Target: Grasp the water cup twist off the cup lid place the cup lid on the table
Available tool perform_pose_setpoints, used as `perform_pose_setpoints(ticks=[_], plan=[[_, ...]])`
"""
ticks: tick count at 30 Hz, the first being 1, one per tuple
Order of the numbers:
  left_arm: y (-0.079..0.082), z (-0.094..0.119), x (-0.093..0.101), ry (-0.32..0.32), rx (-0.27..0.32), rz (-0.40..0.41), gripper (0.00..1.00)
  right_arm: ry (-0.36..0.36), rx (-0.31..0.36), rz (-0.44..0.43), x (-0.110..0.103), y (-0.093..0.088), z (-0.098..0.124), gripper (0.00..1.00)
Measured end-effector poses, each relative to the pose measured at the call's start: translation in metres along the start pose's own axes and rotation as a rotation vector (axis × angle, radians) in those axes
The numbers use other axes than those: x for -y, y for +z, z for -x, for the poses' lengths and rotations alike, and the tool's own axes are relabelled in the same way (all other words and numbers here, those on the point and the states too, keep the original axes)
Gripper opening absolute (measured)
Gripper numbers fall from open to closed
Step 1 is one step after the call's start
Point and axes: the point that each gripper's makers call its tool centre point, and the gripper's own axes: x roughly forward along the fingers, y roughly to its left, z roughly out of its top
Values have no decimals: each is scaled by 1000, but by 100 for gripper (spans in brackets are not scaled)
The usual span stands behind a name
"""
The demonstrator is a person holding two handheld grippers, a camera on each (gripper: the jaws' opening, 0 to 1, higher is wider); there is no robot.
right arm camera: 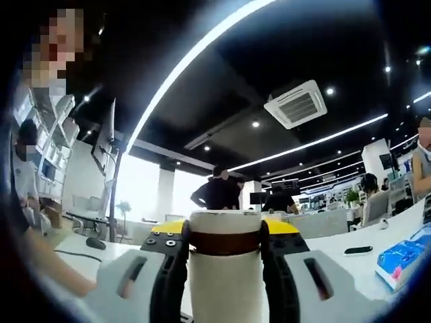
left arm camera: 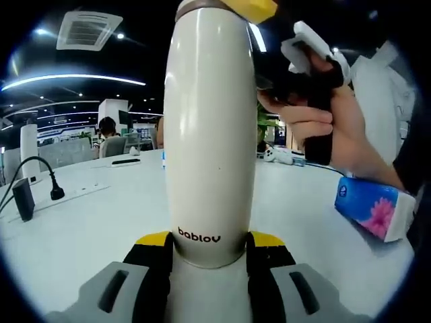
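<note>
Steel-smooth and likely slippery, the cream Bablov water cup (left arm camera: 210, 128) stands mid-table (left arm camera: 81, 222), its base pinched by your left gripper (left arm camera: 210, 259), lid (right arm camera: 225, 222) clamped by your right gripper (right arm camera: 225, 252): squeeze firmly.

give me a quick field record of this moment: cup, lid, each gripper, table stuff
cup: cream water cup, upright, printed "bablov" near its base
lid: cup lid with brown band, still on the cup
left gripper: left gripper clamped around the cup's base
right gripper: right gripper closed on the lid at the top
table: white table
other items: blue tissue pack to the cup's right; power strip with black plug to its left
</note>
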Motion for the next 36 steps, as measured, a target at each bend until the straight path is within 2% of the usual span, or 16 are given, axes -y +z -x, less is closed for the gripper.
perform_pose_setpoints(ticks=[16, 28, 36], plan=[[0, 0, 0, -6, 2, -1, 45, 91, 12, -63, 1, 1, 1, 45], [0, 0, 1, -13, 2, -3, 45, 208, 22, -65, -7, 1, 3, 45], [0, 0, 1, -13, 2, -3, 45, 231, 29, -98, -7, 0, 2, 45]])
